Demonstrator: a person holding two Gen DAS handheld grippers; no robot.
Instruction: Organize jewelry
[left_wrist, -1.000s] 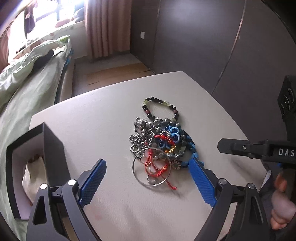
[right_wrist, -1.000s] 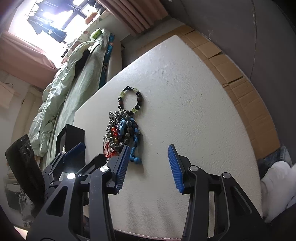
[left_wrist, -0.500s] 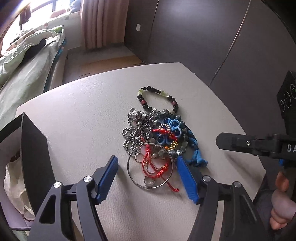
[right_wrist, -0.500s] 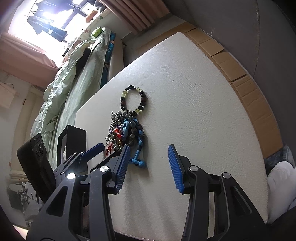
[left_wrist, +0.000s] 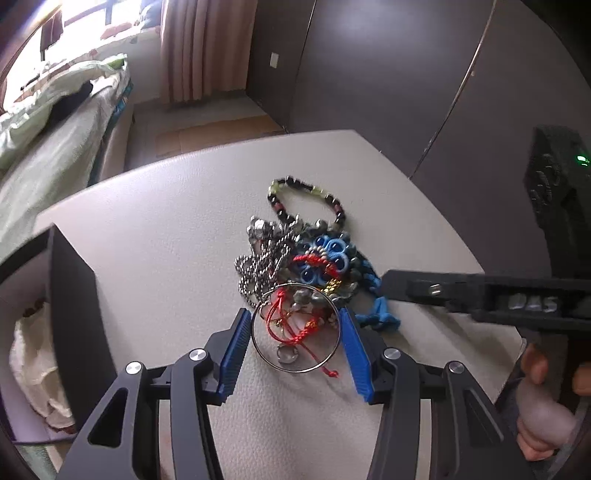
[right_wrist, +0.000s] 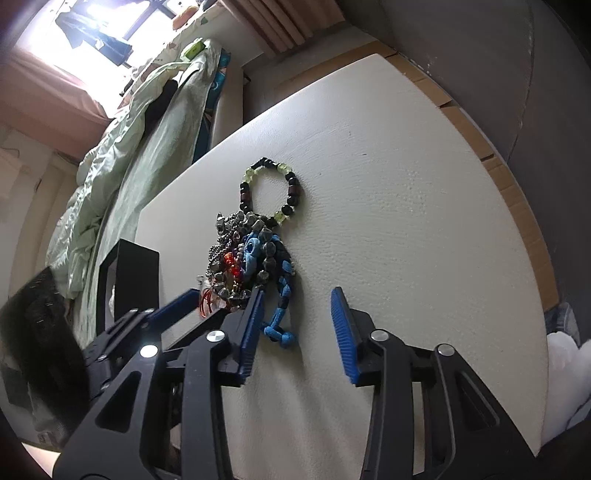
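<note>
On a pale desk beside an open black box, the left gripper closes its jaws around a silver bangle atop tangled jewelry, while the right gripper, narrowing on nothing, waits alongside.

place: bedroom (a home) | signs: bed, curtains, dark wardrobe
</note>
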